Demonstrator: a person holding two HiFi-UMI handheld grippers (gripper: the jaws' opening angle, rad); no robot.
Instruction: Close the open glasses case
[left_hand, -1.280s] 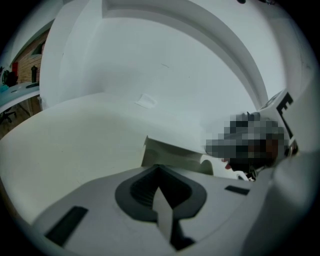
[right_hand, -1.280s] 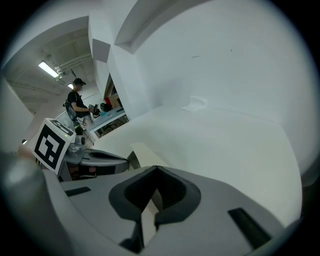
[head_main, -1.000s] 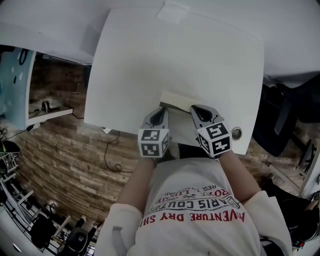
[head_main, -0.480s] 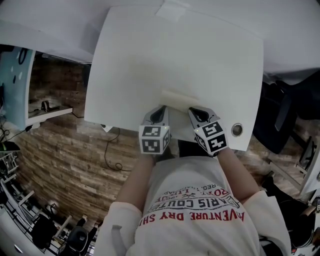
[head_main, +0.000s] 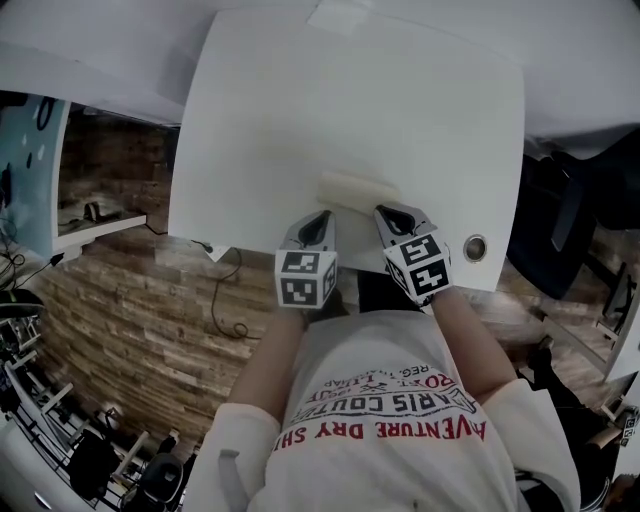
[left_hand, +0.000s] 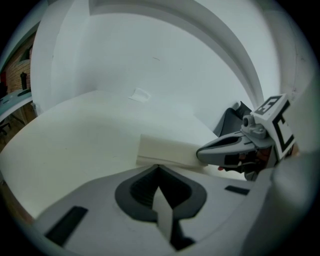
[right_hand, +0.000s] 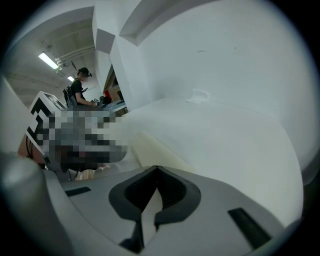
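"Where is the glasses case (head_main: 357, 191)?"

"It lies flat on the white worktop (head_main: 300, 100). In the head view it is a bit below the middle of the frame, near the edge where the person stands. It is a pale cream box, and its lid is down."

"What about the tongs?"

"Both are just under the case in the frame. The left tongs (head_main: 318, 226) point at the case's left end, which sits just past their tips. They are clenched, with the two tips pressed together and nothing between them."

"And the other one?"

"The right tongs (head_main: 397, 215) are at the case's right end. They are clenched too, and they hold nothing. In the left gripper view their tip sits right at the end of the case, but I can't tell if it really touches."

"Is there anything else on the worktop?"

"There is a round hole (head_main: 475, 247) at the lower right, just beside the marker cube (head_main: 422, 266) on the right tongs. A little white scrap (head_main: 340, 17) lies at the far edge, at the top of the frame. At the bottom I see the person's white shirt (head_main: 390, 430) with red letters."
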